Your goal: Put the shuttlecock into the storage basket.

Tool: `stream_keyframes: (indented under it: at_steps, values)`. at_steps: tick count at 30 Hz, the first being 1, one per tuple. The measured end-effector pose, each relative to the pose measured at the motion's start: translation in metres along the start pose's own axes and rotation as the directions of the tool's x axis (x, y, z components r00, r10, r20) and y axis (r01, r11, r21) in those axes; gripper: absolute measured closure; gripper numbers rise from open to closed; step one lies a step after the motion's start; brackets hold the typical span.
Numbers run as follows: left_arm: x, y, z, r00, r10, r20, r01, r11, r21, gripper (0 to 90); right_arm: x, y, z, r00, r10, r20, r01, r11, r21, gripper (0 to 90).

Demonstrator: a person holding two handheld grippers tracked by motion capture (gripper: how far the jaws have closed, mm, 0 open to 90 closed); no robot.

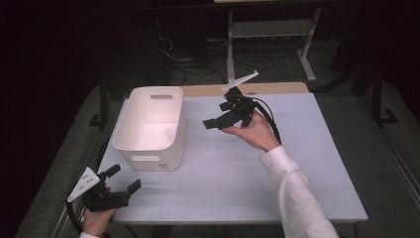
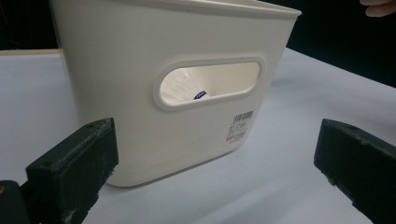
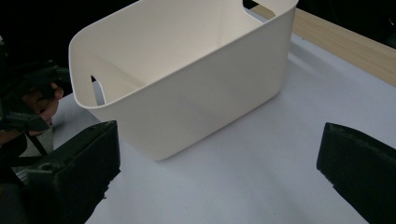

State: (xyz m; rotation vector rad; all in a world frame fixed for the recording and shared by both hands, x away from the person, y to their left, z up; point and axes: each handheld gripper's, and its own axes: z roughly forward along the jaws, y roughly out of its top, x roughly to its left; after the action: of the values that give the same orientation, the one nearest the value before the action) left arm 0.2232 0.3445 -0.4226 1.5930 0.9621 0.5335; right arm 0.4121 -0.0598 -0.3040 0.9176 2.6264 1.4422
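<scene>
While both grippers' jaws gape empty, white bin (image 2: 140, 93), barcode label (image 2: 240, 125) seen from left gripper view.

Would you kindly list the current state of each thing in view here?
White bin: upright on the table, open-topped, touched by neither gripper.
Left gripper: jaws open, empty, pointed at the bin's handle cutout.
Right gripper: jaws open, empty, raised beside the bin.

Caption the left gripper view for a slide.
Open left gripper faces the white bin's handle slot and barcode label on the table.
</scene>
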Motion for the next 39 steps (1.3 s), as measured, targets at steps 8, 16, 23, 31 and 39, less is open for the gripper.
stream_keyframes:
  at_steps: [8, 16, 23, 31, 39]
  values:
    - [0.0, 0.0, 0.0, 1.0, -0.001, -0.005, 0.001, 1.0, 0.004, 0.0, -0.006, -0.012, -0.005, 1.0, 0.008, 0.003, -0.008, 1.0, -0.007, 0.0]
    - [0.0, 0.0, -0.001, 0.9999, -0.001, -0.01, 0.001, 1.0, 0.009, 0.0, -0.011, -0.021, -0.011, 0.9997, 0.025, 0.006, -0.025, 1.0, -0.016, 0.0]
    - [0.0, 0.0, 0.0, 0.9999, -0.006, -0.012, 0.006, 1.0, 0.007, 0.0, -0.015, -0.03, -0.015, 0.9993, 0.036, 0.009, -0.036, 0.999, -0.024, 0.0]
    - [0.0, 0.0, 0.0, 0.9999, -0.006, -0.011, 0.006, 0.9999, 0.009, 0.0, -0.02, -0.04, -0.02, 0.9985, 0.052, 0.014, -0.052, 0.998, -0.026, 0.0]
    - [0.0, 0.0, 0.0, 0.9999, -0.004, -0.014, 0.004, 0.9999, 0.013, 0.0, -0.025, -0.049, -0.024, 0.9978, 0.065, 0.013, -0.065, 0.997, -0.037, 0.0]
